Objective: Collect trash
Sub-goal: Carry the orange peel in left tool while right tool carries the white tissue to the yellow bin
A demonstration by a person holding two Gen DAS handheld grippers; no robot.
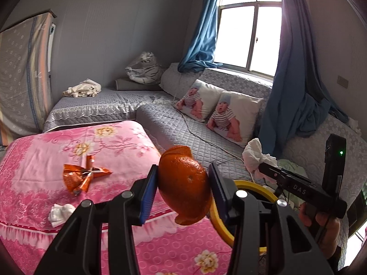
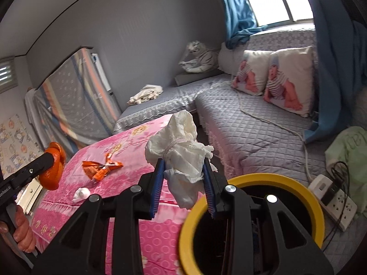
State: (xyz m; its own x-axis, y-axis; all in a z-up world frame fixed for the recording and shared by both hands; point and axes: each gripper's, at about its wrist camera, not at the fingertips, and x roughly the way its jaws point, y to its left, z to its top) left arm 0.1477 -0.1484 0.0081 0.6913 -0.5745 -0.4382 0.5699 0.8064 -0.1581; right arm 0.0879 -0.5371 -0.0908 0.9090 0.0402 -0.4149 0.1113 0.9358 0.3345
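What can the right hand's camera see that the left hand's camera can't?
Only the right wrist view shows the white power strip on the floor and down into the dark inside of the yellow-rimmed bin. Only the left wrist view shows the window whole. Both show the orange peel in the left gripper, the crumpled tissue in the right gripper, and the orange wrapper on the pink cover.

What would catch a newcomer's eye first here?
An orange peel clamped in the left gripper and a crumpled white tissue in the right gripper, above the yellow-rimmed bin. Behind them, an orange wrapper lies on the pink quilt.
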